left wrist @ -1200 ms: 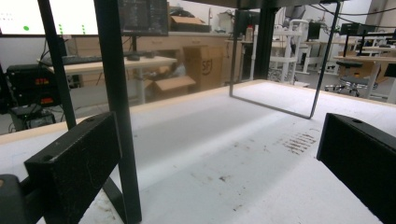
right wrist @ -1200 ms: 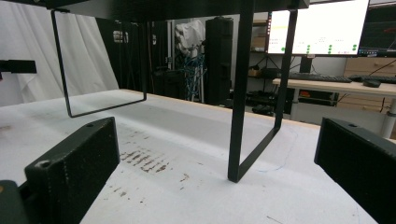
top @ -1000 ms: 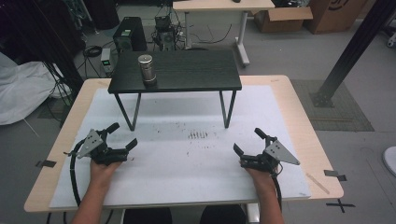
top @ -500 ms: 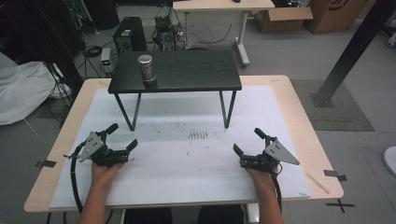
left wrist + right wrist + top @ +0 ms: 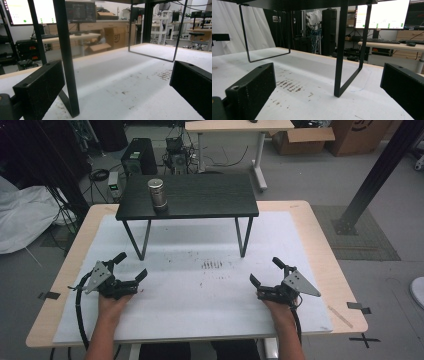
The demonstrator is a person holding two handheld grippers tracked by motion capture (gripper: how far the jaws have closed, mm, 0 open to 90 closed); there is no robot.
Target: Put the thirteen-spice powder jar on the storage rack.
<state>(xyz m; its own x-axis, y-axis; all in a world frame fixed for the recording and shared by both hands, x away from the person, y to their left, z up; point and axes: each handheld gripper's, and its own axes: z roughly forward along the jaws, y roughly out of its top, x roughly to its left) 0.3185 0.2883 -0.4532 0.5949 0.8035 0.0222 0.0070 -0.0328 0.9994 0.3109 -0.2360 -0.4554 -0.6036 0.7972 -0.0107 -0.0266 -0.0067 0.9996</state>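
Metal cylinder [image 5: 157, 193], upright, on left part of black shelf top [image 5: 200, 195]. Shelf raised on thin black legs [image 5: 145, 236] over white mat [image 5: 200, 285]. Dark smudges [image 5: 212, 265] on mat in front of shelf.

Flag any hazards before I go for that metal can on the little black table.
1. The metal can stands near the left end of the black table; a sideways nudge could tip it off.
2. The table's thin legs stand just ahead of both open grippers, left gripper and right gripper; reaching forward low could bump them and shake the can.
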